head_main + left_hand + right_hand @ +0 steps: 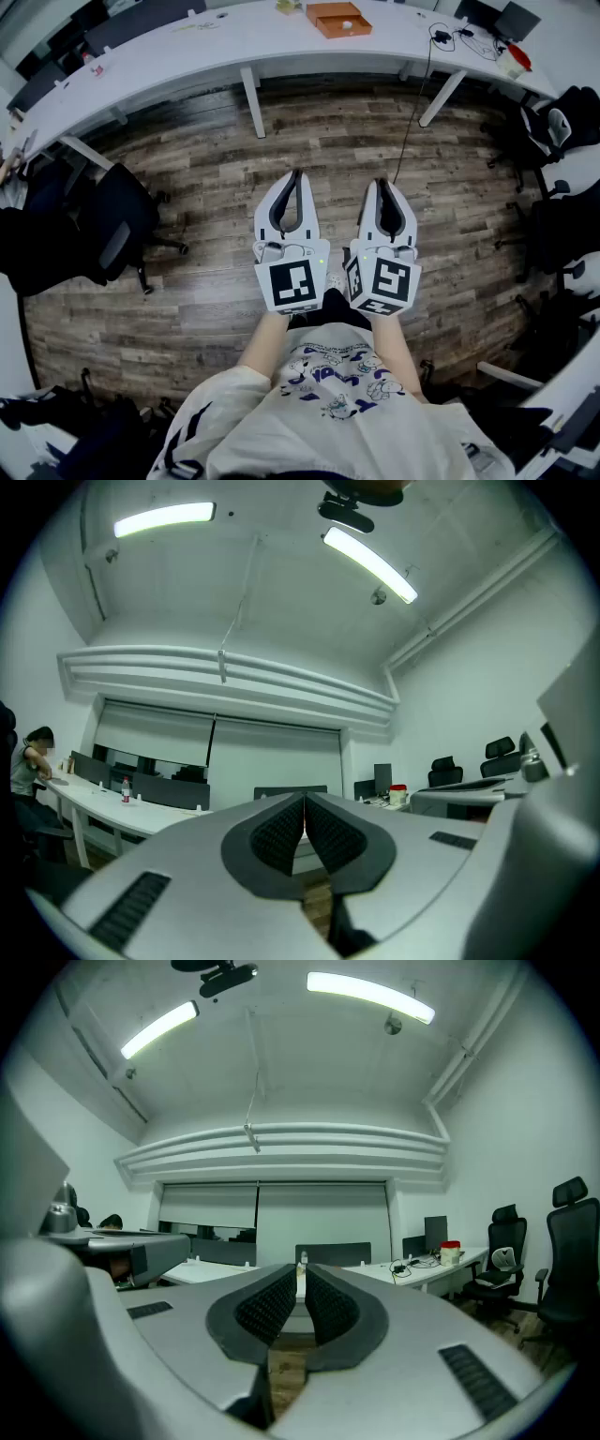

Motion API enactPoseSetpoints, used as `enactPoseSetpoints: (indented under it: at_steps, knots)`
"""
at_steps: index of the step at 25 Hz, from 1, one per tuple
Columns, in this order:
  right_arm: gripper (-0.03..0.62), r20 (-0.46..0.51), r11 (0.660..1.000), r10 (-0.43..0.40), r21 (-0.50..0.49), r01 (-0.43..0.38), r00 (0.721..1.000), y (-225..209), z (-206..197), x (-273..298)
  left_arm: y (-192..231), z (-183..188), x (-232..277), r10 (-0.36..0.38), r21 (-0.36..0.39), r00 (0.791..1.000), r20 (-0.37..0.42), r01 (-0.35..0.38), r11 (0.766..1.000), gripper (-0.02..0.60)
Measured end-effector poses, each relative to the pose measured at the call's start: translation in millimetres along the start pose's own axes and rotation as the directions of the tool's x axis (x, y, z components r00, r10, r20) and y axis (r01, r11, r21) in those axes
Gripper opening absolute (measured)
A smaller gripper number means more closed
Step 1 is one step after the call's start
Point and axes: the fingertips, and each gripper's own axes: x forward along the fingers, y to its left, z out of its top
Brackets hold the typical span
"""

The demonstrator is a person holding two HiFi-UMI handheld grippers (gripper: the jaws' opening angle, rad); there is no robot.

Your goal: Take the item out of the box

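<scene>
An open orange-brown box [338, 19] with a small white item [346, 24] inside sits on the long white table [234, 42] far ahead. Both grippers are held level side by side over the wooden floor, well short of the table. My left gripper [296, 173] has its jaws together with nothing between them; the left gripper view shows its dark pads [281, 832] meeting. My right gripper [384, 183] is likewise shut and empty, its pads [330, 1307] touching at the tips. The box is hidden in both gripper views.
Black office chairs [117, 230] stand left, more chairs [553, 127] at the right. White table legs [251, 101] and a black cable [415, 103] hang below the table. A red-and-white container [516, 58] and cables lie at the table's right end. A person [23, 766] sits far left.
</scene>
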Motion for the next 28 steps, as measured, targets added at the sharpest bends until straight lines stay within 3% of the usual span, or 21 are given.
enactPoseSetpoints:
  at_steps: [17,20,28]
  knots:
    - [0.054,-0.013,0.998,0.036,0.045,-0.035,0.999,-15,-12,43,-3,-12,41,0.023,0.003,1.000,0.000,-0.023,1.000,0.018]
    - [0.054,-0.014,0.996,0.061,0.058,-0.060,0.998,-26,-13,59,-9,-18,59,0.030,0.019,0.999,-0.031,-0.029,0.999,0.018]
    - [0.054,-0.030,0.993,0.110,0.050,-0.108,0.994,-71,-11,113,-34,-17,116,0.076,0.004,0.997,-0.010,-0.076,0.997,0.018]
